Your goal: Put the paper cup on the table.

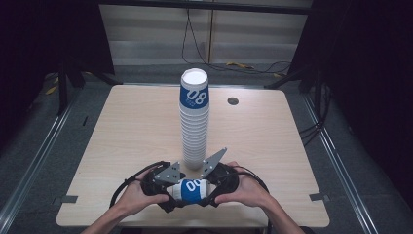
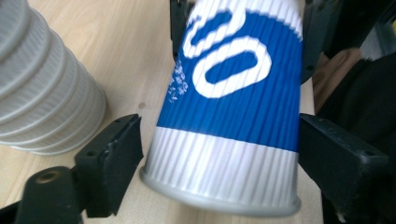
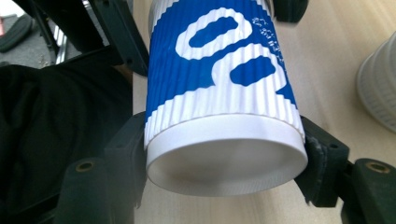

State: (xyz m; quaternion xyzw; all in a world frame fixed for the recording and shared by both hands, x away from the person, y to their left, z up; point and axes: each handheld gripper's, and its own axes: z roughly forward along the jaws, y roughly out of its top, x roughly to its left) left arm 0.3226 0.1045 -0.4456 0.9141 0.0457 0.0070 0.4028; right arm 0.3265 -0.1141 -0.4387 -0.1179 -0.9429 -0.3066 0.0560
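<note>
Cup [image 1: 190,190] hides both claws' tips from above.

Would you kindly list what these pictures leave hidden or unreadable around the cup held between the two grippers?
- Cup, high view: both ends are covered by the left gripper and right gripper.
- Small print beside the cup's big numerals, left gripper view: blurred, unreadable.
- Tall stack of cups, left gripper view: cut off by the frame's left and top edges; its count cannot be told.
- Left gripper, left gripper view: whether the right-hand jaw touches the cup cannot be told.
</note>
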